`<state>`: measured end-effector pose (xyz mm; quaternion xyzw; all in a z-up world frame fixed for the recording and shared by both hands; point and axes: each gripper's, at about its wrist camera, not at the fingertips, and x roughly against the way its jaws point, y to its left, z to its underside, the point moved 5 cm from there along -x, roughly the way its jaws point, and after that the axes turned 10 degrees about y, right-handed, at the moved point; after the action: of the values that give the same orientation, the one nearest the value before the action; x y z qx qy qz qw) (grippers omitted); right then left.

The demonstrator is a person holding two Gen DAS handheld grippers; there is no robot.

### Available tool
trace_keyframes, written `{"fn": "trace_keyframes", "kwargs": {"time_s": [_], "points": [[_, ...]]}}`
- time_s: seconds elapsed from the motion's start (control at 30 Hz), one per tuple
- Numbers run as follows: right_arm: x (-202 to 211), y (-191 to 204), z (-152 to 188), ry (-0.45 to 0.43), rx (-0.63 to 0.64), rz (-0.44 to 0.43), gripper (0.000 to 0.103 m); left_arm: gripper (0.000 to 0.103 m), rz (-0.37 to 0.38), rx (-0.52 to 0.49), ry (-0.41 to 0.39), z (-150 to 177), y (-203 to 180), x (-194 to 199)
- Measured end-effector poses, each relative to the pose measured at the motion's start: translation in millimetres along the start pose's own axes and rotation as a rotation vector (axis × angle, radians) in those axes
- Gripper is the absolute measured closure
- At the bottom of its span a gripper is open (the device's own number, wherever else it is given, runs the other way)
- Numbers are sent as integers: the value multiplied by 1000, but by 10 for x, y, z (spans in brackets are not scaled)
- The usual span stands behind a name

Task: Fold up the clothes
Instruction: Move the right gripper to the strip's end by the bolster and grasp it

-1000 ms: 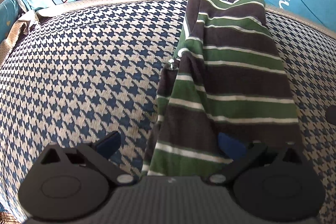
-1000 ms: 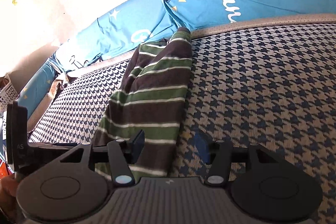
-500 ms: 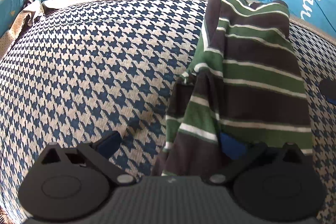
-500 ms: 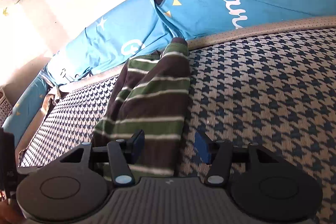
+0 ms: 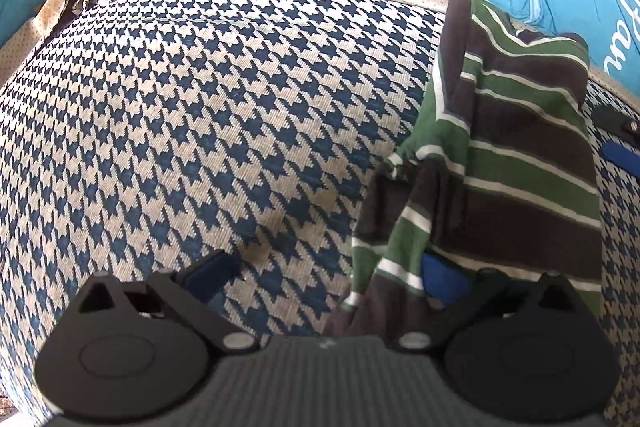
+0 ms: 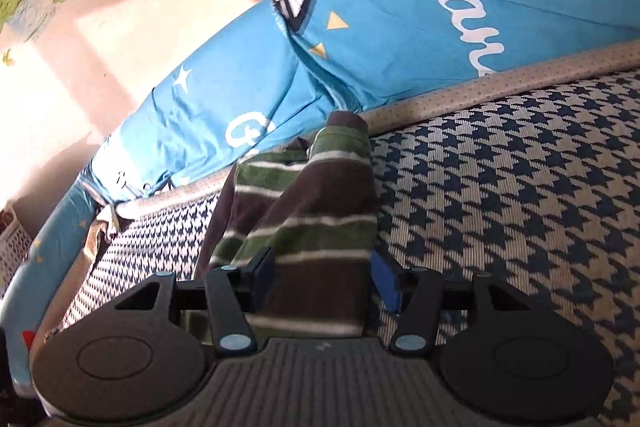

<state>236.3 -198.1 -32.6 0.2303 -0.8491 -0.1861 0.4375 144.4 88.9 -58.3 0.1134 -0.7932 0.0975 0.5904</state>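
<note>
Shirt (image 5: pixel 516 163) shifted right, lying lengthwise, seemingly.

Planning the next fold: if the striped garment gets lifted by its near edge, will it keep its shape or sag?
The striped garment likely sags: it already lies in soft creases and draped folds. It probably drags rather than slides, since the houndstooth cover looks coarsely woven. It seems light, thin knit. Both grippers stand open around its near edge.
</note>
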Motion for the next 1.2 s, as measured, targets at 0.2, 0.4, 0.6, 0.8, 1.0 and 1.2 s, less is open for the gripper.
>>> {"fn": "trace_keyframes", "kwargs": {"time_s": [0.2, 0.4, 0.6, 0.8, 1.0, 1.2], "points": [[-92, -83, -144, -29, -28, -21, 49, 0, -17, -6, 2, 13, -19, -12], [-185, -135, -261, -47, -23, -18, 49, 0, -22, -2, 3, -2, -19, -10], [-320, -177, -364, -61, -5, -16, 49, 0, -26, -5, 2, -1, -32, -12], [-437, -208, -435, -78, 11, -45, 49, 0, -28, -8, -2, -10, -9, -27], [-545, -188, -472, -70, 44, -92, 55, 0, -36, -13, -6, -28, 9, -43], [-640, -262, -454, -45, 2, -174, 79, 0, -41, -17, -13, -14, 5, -39]]}}
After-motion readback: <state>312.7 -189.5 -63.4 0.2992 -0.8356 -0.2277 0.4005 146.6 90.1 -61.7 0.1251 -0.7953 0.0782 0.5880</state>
